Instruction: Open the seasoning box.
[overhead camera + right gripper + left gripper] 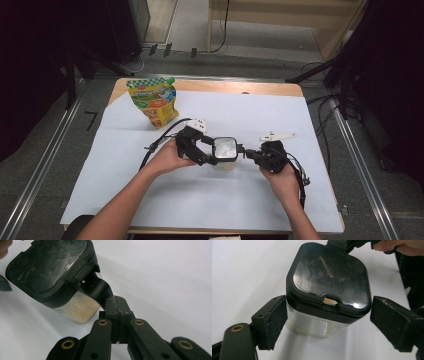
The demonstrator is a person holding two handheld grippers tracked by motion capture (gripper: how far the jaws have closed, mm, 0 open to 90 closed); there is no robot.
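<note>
Left gripper (328,322): jaws spread, flanking clear jar (322,325) below its black lid (329,277), pads not pressing. Right gripper (116,306): jaws pressed together, pinching lid's black handle tab (100,290). Jar stands on white sheet (250,200) between both.

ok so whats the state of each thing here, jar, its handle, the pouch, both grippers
jar: upright on the white sheet, black lid shut on it
jar handle: sticks out sideways from the lid, pinched by the right gripper
pouch: standing upright at the far left of the table, untouched
left gripper: open, pads either side of the jar, not pressing on it
right gripper: shut on the jar handle
</note>
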